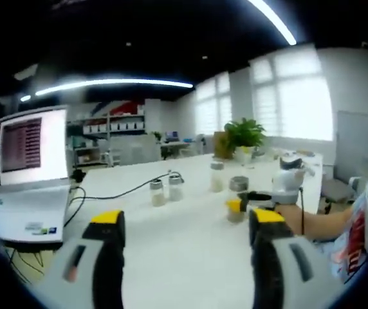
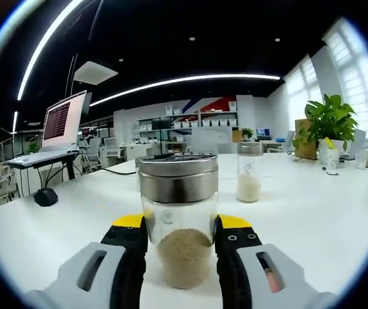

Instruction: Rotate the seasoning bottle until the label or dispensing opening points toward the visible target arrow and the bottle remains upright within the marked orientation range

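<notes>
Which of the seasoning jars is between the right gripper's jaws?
The metal-capped jar of tan granules between the right gripper jaws; the white-filled jar stands apart behind it.

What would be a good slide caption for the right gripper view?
Right gripper clamps a steel-lidded seasoning bottle upright on a white table.

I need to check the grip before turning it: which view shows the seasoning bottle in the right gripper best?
The right gripper view: the seasoning bottle stands upright and close between the right gripper's jaws, steel cap and granules clear. The left gripper view shows it small and far, partly hidden by that gripper.
</notes>
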Motion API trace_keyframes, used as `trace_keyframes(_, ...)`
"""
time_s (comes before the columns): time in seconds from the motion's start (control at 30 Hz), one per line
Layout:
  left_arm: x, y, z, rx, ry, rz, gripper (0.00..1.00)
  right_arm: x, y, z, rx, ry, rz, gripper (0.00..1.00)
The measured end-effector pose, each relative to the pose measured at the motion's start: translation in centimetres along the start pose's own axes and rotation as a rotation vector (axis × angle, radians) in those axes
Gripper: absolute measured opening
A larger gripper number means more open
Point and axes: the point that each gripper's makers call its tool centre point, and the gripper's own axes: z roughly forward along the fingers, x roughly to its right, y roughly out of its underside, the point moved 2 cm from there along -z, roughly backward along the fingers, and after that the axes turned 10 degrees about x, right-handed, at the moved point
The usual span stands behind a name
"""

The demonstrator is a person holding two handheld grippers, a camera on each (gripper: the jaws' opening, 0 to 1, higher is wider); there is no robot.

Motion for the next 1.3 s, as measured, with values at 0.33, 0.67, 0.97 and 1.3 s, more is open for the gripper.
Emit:
trace_keyframes(0.33,0.4,-0.6,0.2,0.055,0.048,-0.038,0.81,0.3,0.0,0.0,-0.028,-0.129,0.004,0.41)
trace_keyframes(0.67,0.1,-1.1,-0.4,0.080,0.035,-0.051,0.81,0.6,0.2,0.1,-0.065,-0.320,-0.010,0.40)
trace_keyframes(0.97,-0.2,-1.1,-0.8,0.085,0.012,-0.062,0.81,0.6,0.4,0.1,-0.083,-0.513,-0.005,0.40)
trace_keyframes(1.3,0.0,-0.9,-0.6,0.072,0.010,-0.068,0.80,-0.2,0.7,0.5,-0.117,-0.872,0.007,0.40)
